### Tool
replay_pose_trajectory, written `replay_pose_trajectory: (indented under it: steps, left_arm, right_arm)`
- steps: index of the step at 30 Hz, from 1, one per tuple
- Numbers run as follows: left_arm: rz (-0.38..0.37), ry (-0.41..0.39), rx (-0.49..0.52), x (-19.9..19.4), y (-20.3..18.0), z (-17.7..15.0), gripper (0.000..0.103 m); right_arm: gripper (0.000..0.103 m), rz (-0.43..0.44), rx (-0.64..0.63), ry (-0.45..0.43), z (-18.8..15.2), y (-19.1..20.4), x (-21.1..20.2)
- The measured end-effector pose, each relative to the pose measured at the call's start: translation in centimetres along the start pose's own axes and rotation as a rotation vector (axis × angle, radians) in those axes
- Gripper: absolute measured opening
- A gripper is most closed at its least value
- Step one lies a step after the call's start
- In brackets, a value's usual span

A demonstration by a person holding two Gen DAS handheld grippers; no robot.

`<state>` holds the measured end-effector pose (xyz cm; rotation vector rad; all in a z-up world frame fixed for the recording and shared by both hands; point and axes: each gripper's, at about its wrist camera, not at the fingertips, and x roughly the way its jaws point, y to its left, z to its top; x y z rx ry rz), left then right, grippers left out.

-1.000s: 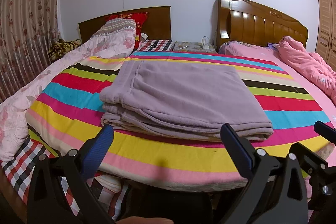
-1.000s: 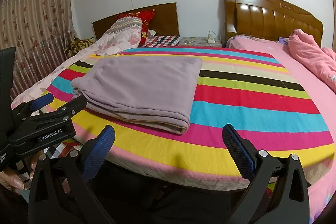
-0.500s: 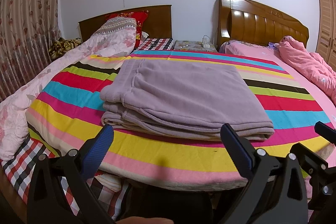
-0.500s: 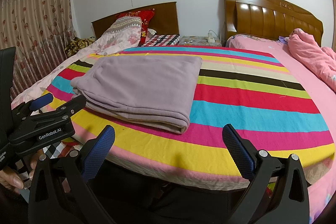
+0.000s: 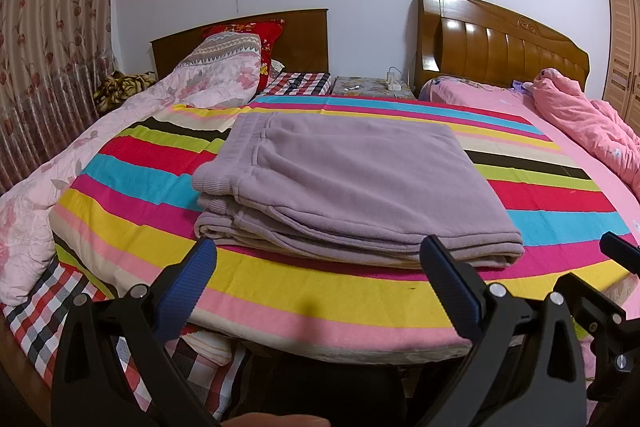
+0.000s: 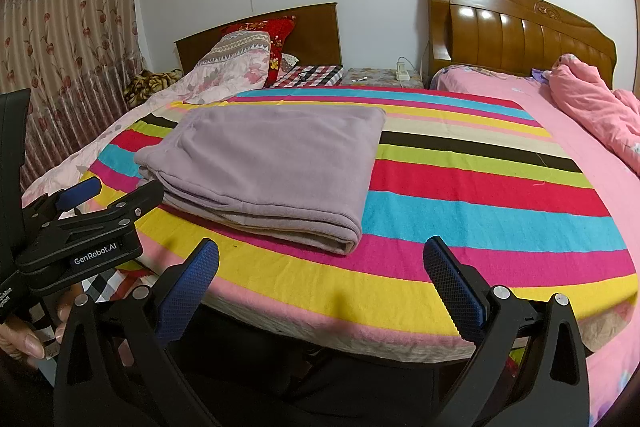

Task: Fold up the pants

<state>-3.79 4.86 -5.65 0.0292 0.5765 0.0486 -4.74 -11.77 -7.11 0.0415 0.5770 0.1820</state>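
Bedroom with two beds pushed together; striped blanket spread across near edge. Lilac pants seen lying on blanket as flat stacked rectangle, waistband at left end, nothing touching them. Left gripper held back off bed edge, jaws spread wide, nothing gripped. Right gripper likewise wide apart and empty, well short of garment. Over last second almost nothing shifted: pants unmoved, both grippers kept back. Folding judged finished, or paused before one last tidy
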Motion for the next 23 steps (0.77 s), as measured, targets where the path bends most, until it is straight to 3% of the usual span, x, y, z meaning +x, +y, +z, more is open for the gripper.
replay_pose_trajectory:
  steps: [23]
  left_arm:
    - [-0.046, 0.058, -0.051, 0.6, 1.0, -0.5, 0.101]
  right_arm:
    - [0.099, 0.006, 0.001, 0.009, -0.6, -0.1, 0.2]
